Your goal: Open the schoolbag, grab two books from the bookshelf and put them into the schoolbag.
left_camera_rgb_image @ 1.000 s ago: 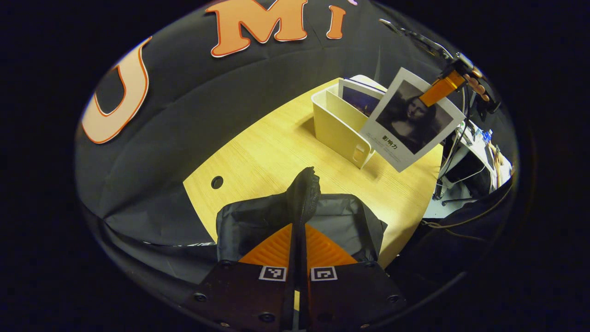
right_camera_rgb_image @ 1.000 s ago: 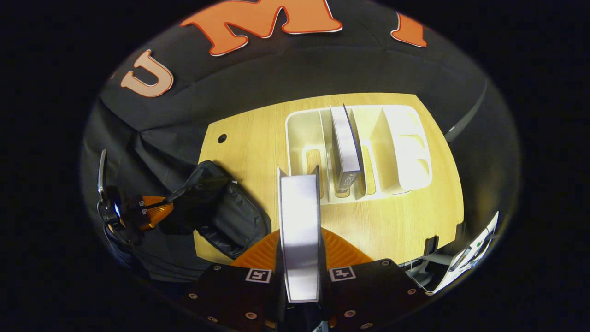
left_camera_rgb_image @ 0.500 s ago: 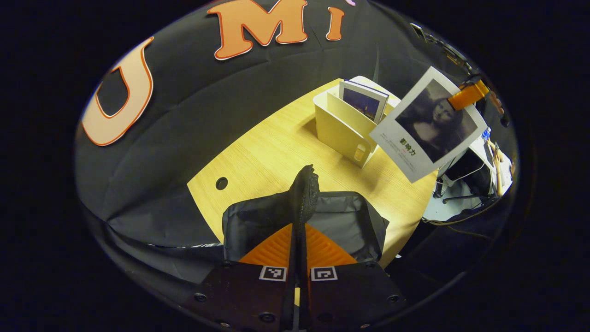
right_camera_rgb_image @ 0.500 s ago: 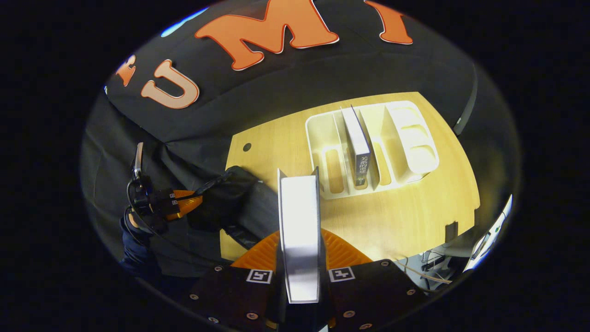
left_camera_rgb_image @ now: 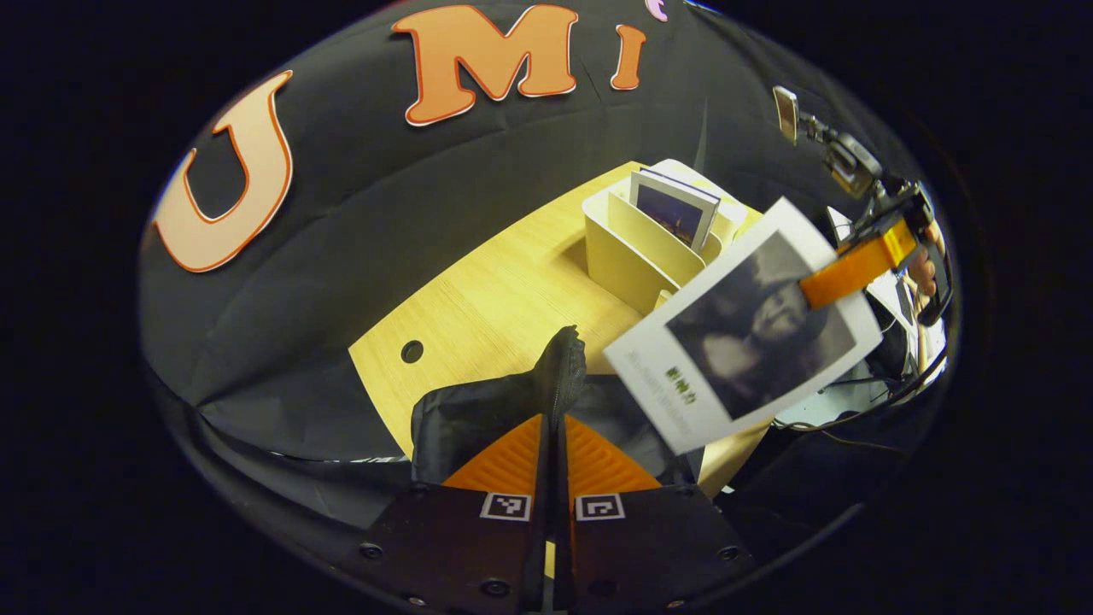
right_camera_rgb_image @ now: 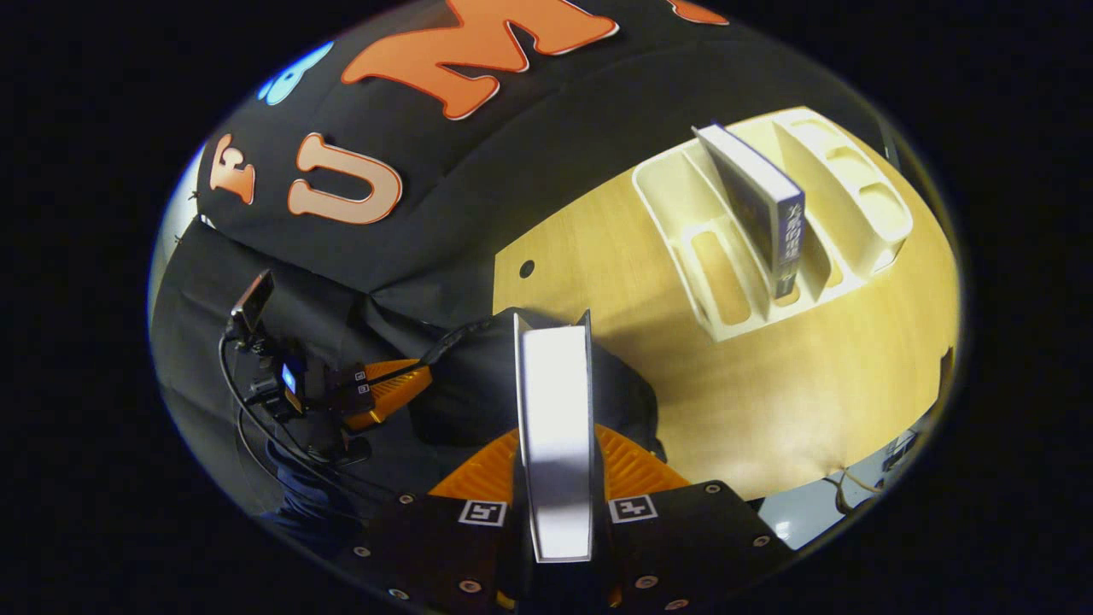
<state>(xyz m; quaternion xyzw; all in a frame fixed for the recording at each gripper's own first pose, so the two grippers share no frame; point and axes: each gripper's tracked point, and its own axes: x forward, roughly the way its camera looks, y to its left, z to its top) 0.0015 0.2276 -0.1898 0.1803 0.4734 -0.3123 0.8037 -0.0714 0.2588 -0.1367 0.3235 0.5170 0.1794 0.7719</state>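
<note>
Just ahead of the left gripper (left_camera_rgb_image: 552, 431), whose two fingers are pressed together on a raised fold of the black fabric schoolbag (left_camera_rgb_image: 478, 410), the zipped edge of the bag stands up between the fingertips. The bag lies on the pale wooden table (left_camera_rgb_image: 504, 299) directly beyond this gripper. Farther ahead and to the right of it stands the cream plastic bookshelf with upright dividers (left_camera_rgb_image: 636, 243), holding one dark-covered book (left_camera_rgb_image: 675, 205) that leans in a slot. To the right of the left gripper, above the bag's near side, hangs a white-bordered book with a dark portrait cover (left_camera_rgb_image: 743, 329), pinched at its upper corner by the right gripper (left_camera_rgb_image: 845, 273).

Seen from the right gripper (right_camera_rgb_image: 555, 444), that book (right_camera_rgb_image: 555, 427) sits edge-on between its two fingers, which clamp it on both sides. The schoolbag (right_camera_rgb_image: 478, 376) lies right behind the book, slightly to the left, with the left gripper (right_camera_rgb_image: 401, 389) gripping its left edge. The bookshelf (right_camera_rgb_image: 726, 256) stands farther off to the upper right, and the remaining book (right_camera_rgb_image: 760, 205) tilts in its middle slot.
</note>
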